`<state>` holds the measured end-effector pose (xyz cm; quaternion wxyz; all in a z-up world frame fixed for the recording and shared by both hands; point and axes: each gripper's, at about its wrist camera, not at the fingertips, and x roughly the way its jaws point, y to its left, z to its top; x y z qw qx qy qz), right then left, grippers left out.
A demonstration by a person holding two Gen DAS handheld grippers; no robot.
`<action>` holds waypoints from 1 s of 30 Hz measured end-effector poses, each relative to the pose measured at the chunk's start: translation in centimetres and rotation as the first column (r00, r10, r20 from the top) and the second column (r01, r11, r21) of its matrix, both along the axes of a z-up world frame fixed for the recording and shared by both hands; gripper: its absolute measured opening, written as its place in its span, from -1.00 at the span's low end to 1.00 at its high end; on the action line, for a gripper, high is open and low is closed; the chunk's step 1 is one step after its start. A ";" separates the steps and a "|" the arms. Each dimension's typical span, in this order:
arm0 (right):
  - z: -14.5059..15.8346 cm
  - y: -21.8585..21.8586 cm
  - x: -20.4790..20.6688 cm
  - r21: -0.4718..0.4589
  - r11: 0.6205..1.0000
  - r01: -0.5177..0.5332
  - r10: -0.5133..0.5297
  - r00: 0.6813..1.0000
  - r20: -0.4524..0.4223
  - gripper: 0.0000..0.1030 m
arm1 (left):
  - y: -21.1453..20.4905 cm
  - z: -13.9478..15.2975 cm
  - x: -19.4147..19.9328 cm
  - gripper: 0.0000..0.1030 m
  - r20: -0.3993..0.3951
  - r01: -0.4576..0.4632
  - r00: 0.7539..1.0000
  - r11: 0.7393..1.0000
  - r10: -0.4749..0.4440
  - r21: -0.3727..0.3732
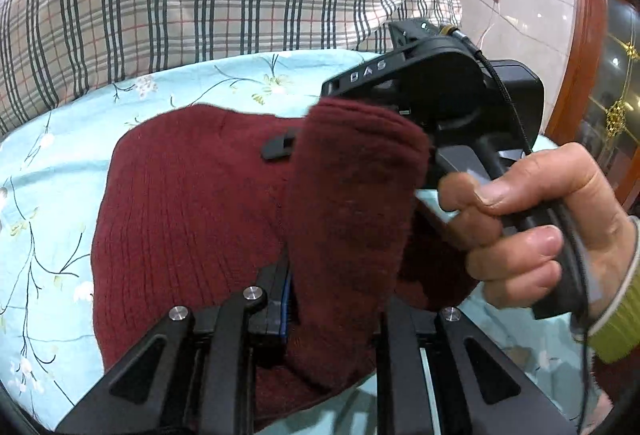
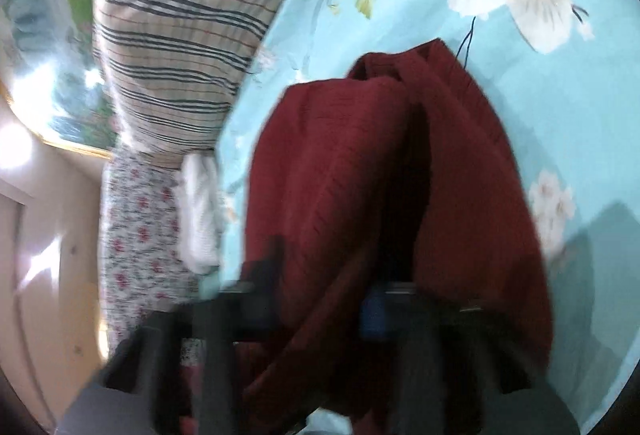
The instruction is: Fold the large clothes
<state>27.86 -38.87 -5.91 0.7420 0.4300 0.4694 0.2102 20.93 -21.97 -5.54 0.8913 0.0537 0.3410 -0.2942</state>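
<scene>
Your left gripper pinches the maroon sweater; your right gripper, blurred, seems clamped on it too, over the floral sheet.

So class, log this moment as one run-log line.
left hand-held gripper: shut on maroon knit sweater | right hand-held gripper: shut on sweater | floral bedsheet

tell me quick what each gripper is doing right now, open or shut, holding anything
Left gripper: shut on the maroon sweater.
Right gripper: shut on the same sweater, though its view is blurred.
</scene>
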 end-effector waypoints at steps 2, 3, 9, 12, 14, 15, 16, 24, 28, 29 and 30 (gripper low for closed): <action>1.4 -0.3 0.1 -0.012 1.000 -0.003 0.004 0.998 0.063 -0.73 | -0.1 1.4 0.0 -0.68 0.021 0.012 1.000 0.999 -0.012 -0.032; 2.8 -0.6 -0.3 -0.018 1.000 -0.002 0.004 0.992 0.125 -0.73 | -0.3 2.0 -0.1 -0.67 0.034 0.023 0.999 0.999 -0.022 -0.046; 3.9 -3.0 -2.2 -0.113 0.992 0.046 -0.021 0.977 0.212 -0.74 | -2.8 -1.1 1.3 -0.67 -0.084 0.070 0.994 0.997 -0.072 -0.028; 0.4 -3.4 -1.8 -0.193 0.980 0.039 -0.019 0.994 0.108 -0.74 | -3.2 -2.2 1.1 -0.63 -0.093 0.080 0.993 0.997 -0.079 0.000; -1.0 -3.9 -2.0 -0.167 0.985 0.043 -0.028 0.995 0.091 -0.74 | -3.2 -2.0 1.1 -0.58 -0.106 0.085 0.991 0.996 -0.085 -0.005; -1.2 -4.3 -2.1 -0.132 0.990 0.055 -0.042 0.994 0.100 -0.74 | -3.0 -1.9 1.2 -0.57 -0.120 0.086 0.989 0.996 -0.087 -0.017; -1.3 -4.4 -2.2 -0.124 0.990 0.060 -0.048 0.994 0.100 -0.74 | -2.8 -1.8 1.3 -0.55 -0.134 0.088 0.987 0.996 -0.091 -0.029; 1.7 -3.0 -3.3 -0.300 0.951 0.075 -0.044 0.993 0.110 -0.46 | 2.5 1.7 -0.9 0.11 -0.213 0.095 0.967 0.977 -0.136 -0.190; 3.2 -3.1 -5.6 -0.400 0.911 0.097 -0.048 0.990 0.130 0.13 | 6.6 2.7 -1.4 0.20 -0.234 0.023 0.969 0.973 -0.078 -0.231; 3.5 -3.2 -6.2 -0.412 0.905 0.108 -0.056 0.989 0.137 0.28 | 7.4 2.8 -1.2 0.20 -0.244 -0.003 0.968 0.971 -0.057 -0.239; 3.8 -3.3 -6.9 -0.416 0.902 0.119 -0.062 0.987 0.146 0.29 | 8.4 2.9 -0.9 0.24 -0.256 -0.029 0.966 0.968 -0.037 -0.251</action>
